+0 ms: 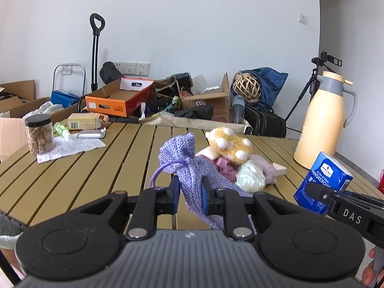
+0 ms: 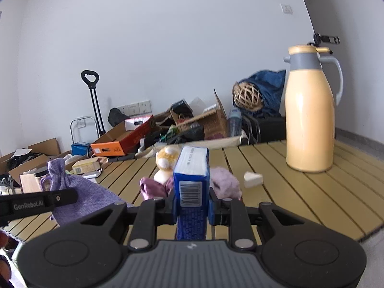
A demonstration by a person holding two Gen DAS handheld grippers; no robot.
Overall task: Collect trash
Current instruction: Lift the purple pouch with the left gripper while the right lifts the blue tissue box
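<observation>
Left gripper (image 1: pixel 189 195): clamped on the lilac drawstring pouch (image 1: pixel 192 168), near edge of the slatted table (image 1: pixel 96 168).
Pouch axis: tilted, tied neck up and far-left, body toward the camera.
Right gripper (image 2: pixel 192 202): clamped on the blue tissue pack (image 2: pixel 190 182), raised over the table's near edge.
Pack axis: runs away from the camera, barcode end near.
Behind: mushroom plush (image 1: pixel 230 145), mid-table; yellow thermos jug (image 2: pixel 309 110), far right, upright.
</observation>
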